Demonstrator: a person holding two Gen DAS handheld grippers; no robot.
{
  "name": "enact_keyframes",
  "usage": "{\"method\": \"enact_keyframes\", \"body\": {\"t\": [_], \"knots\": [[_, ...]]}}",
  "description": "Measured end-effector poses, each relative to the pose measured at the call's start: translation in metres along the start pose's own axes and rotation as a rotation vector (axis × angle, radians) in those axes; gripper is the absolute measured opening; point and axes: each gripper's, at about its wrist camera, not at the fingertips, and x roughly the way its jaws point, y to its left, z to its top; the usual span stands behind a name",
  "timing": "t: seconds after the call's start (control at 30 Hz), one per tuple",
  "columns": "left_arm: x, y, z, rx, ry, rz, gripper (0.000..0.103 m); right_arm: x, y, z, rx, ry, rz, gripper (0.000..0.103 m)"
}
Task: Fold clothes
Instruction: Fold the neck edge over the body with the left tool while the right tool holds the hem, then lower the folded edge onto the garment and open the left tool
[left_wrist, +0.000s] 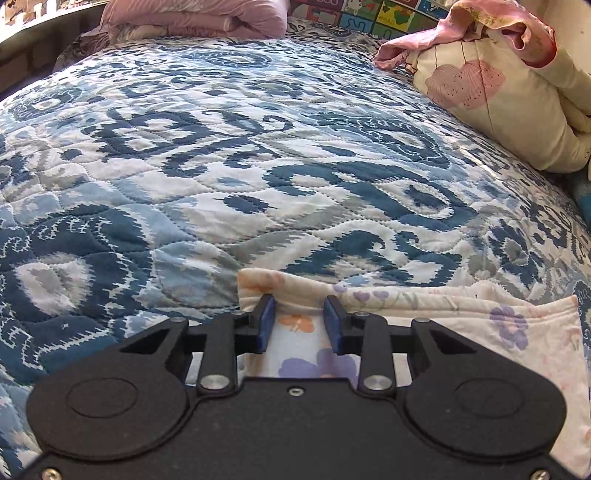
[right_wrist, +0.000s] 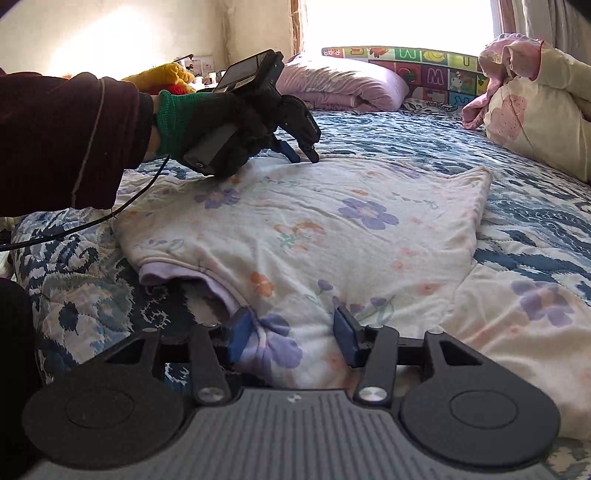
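Only right wrist shows gloved hand (right_wrist: 218, 125), floral garment (right_wrist: 314, 229)

Floral garment (right_wrist: 314, 229) lies flat (slightly wrinkled).

Blue patterned quilt (left_wrist: 258, 155), bright window (right_wrist: 399, 22), cream wall (right_wrist: 110, 33)

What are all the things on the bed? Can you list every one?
Floral garment: one, white with purple and orange flowers, spread on the bed, near side.
Quilt: one, blue and white, covering the bed.
Pink bedding roll: one, far end.
Cream pillow: one, with pink leaf print and a pink cloth on top, right side.
Alphabet mat: one, colourful, at the head.
Yellow plush: one, far left.
Left tool: black, blue pads, open at the garment's edge.
Right tool: open at the hem.
Left hand: black glove, green cuff.
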Motion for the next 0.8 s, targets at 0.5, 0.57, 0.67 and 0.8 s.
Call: {"method": "enact_keyframes", "body": {"t": [0.5,0.57,0.67,0.8], "knots": [[-0.125,0.003,-0.125,0.212,-0.082,-0.012,0.035,-0.015,-0.003,0.002,0.03,-0.05,0.0,0.052],[-0.13,-0.001,-0.12,0.198,-0.102,-0.025,0.034,-0.012,-0.004,-0.001,0.038,-0.024,-0.013,0.051],[-0.138,-0.008,-0.112,0.177,-0.131,-0.045,0.029,-0.011,-0.002,-0.003,0.023,-0.023,-0.029,0.051],[-0.142,-0.01,-0.102,0.144,-0.158,-0.08,0.029,-0.014,0.001,-0.004,0.007,-0.034,-0.037,0.051]]}}
